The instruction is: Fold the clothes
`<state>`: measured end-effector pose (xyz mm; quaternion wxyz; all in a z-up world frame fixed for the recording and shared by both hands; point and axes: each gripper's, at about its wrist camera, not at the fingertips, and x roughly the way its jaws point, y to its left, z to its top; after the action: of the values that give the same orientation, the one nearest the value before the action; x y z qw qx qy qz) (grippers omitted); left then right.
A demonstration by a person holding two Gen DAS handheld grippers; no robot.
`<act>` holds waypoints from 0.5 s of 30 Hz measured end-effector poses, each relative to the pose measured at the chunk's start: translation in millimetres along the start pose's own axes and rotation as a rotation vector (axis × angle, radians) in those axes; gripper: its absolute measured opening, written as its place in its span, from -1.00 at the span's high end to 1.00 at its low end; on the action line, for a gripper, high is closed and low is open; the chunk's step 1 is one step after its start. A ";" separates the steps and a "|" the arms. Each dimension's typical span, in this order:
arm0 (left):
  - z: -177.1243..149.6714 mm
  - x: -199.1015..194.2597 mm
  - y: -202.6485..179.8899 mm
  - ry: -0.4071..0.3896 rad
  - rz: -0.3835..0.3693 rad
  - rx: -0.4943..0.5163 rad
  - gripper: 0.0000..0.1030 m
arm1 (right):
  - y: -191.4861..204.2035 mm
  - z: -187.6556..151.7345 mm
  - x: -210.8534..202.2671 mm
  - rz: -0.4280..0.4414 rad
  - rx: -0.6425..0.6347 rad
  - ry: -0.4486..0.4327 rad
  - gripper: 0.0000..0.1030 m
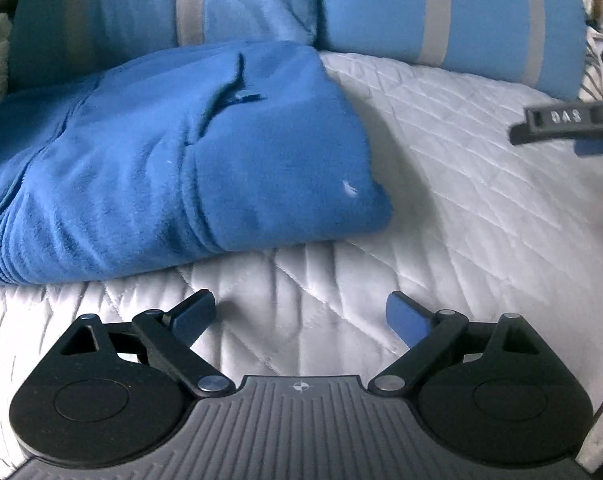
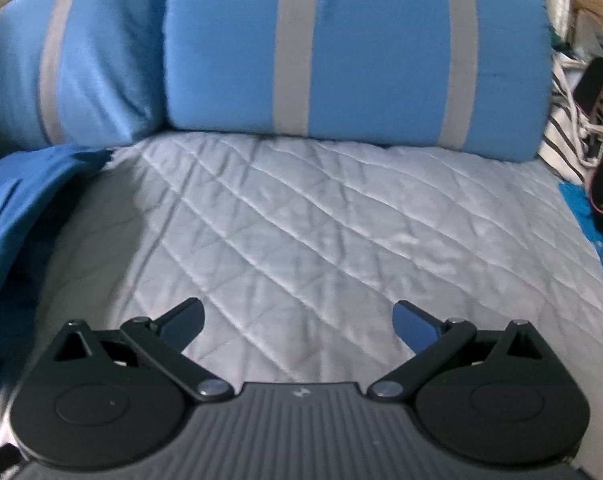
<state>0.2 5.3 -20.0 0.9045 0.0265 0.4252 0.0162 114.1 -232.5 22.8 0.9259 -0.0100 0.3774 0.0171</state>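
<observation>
Lying folded just ahead and left of the wide-open, empty left gripper [image 1: 299, 316], the blue fleece jacket [image 1: 173, 160] is judged soft, bulky and grippy, best pinched at its near corner, while the right gripper [image 2: 297, 320] is likewise spread, empty.

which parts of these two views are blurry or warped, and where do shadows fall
Left wrist view: the right gripper at the right edge is motion-smeared, the blue fleece garment soft, casting a shadow onto the quilted cover. Right wrist view: fisheye bends the striped pillows; clutter at the right edge is blurred; the garment's shadow darkens the cover at left.
</observation>
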 end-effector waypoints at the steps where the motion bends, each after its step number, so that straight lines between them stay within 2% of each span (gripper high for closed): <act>1: 0.3 1.2 1.5 -0.013 0.015 -0.007 -0.84 | -2.6 -0.3 2.4 -0.010 0.006 0.006 -0.99; 4: 1.1 4.7 5.9 -0.050 0.061 -0.026 -0.87 | -4.4 -4.6 12.9 -0.006 0.010 0.069 -0.99; 5: -0.1 9.0 4.0 -0.053 0.061 -0.033 -0.96 | -4.2 -7.1 18.0 0.006 0.016 0.105 -0.99; 7: -2.0 12.4 4.5 -0.074 0.065 -0.048 -1.00 | -2.7 -11.6 27.8 0.031 0.024 0.169 -0.99; 15: 1.3 9.6 5.0 -0.041 0.077 -0.082 -1.00 | 6.1 -19.8 29.0 0.009 0.013 0.166 -0.99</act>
<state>7.3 10.7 -26.2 0.9121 0.0060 0.4043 0.0678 120.8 -226.3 -11.6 0.8913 -0.0034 0.4530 0.0181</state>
